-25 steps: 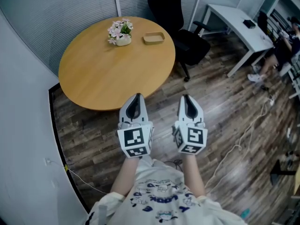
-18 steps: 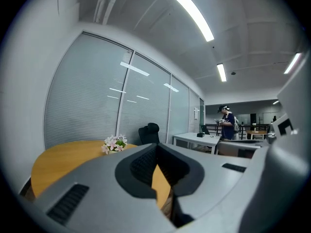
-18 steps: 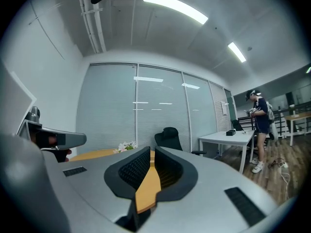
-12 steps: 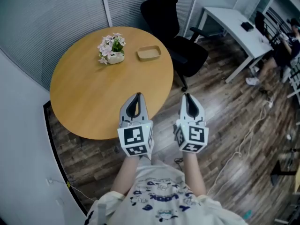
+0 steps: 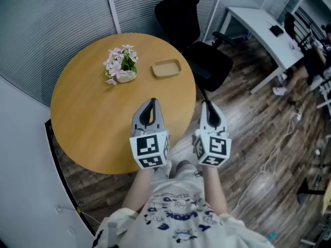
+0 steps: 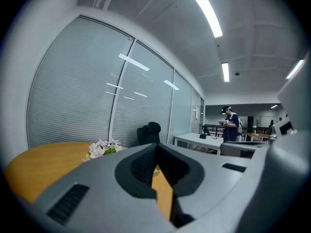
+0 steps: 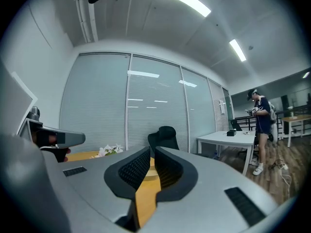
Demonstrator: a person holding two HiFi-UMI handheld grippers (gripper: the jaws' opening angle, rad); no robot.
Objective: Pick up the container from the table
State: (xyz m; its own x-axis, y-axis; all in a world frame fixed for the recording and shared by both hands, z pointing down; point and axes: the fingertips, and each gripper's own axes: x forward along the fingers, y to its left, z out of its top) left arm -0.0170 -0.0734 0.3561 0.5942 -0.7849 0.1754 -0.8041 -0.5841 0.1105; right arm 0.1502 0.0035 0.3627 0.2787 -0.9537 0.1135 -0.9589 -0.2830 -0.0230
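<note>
a round wooden table [image 5: 93,118] stands by a wall of glass with closed blinds [image 5: 62,19]. the container [image 5: 166,68], a shallow tan tray, lies on the far side of the table, near the edge that faces a black office chair [image 5: 191,30]. just to its left, a little apart from it, sits a small pot of pink and white flowers [image 5: 120,65]. the left gripper [image 5: 150,105] hangs over the near part of the table, pointing toward the tray but well short of it; in the left gripper view its jaws [image 6: 156,147] are drawn together at the tips with nothing between them, and only the tabletop shows through the slim gap lower down. the right gripper [image 5: 207,106] is held beside it, apart from it, over the table's near right edge where the dark wood floor [image 5: 248,138] begins. in the right gripper view its jaws [image 7: 151,150] are narrow too, only a thin slit between them, and they grip nothing. neither gripper touches the tray. a white desk [image 5: 258,27] stands beyond the chair at the right, and a person [image 7: 260,125] stands farther back in the room.
</note>
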